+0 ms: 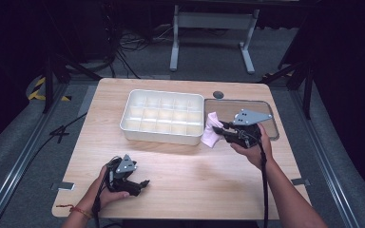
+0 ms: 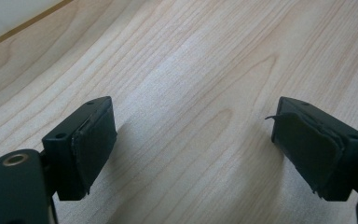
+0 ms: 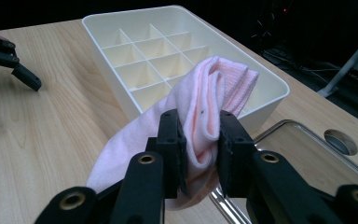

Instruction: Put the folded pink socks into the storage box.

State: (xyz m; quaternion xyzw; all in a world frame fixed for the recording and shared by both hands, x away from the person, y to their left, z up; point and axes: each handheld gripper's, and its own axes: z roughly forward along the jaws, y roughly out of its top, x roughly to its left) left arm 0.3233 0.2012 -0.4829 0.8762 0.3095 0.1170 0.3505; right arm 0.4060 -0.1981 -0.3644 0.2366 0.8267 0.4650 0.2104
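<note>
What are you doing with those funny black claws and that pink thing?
A person holds a gripper in each hand at a wooden table. The right gripper is pinching a folded pink cloth and holding it beside the white divided box, whose compartments look empty. A clear flat lid lies to the box's right. The left gripper rests low over bare wood near the person, jaws open and holding nothing.
</note>
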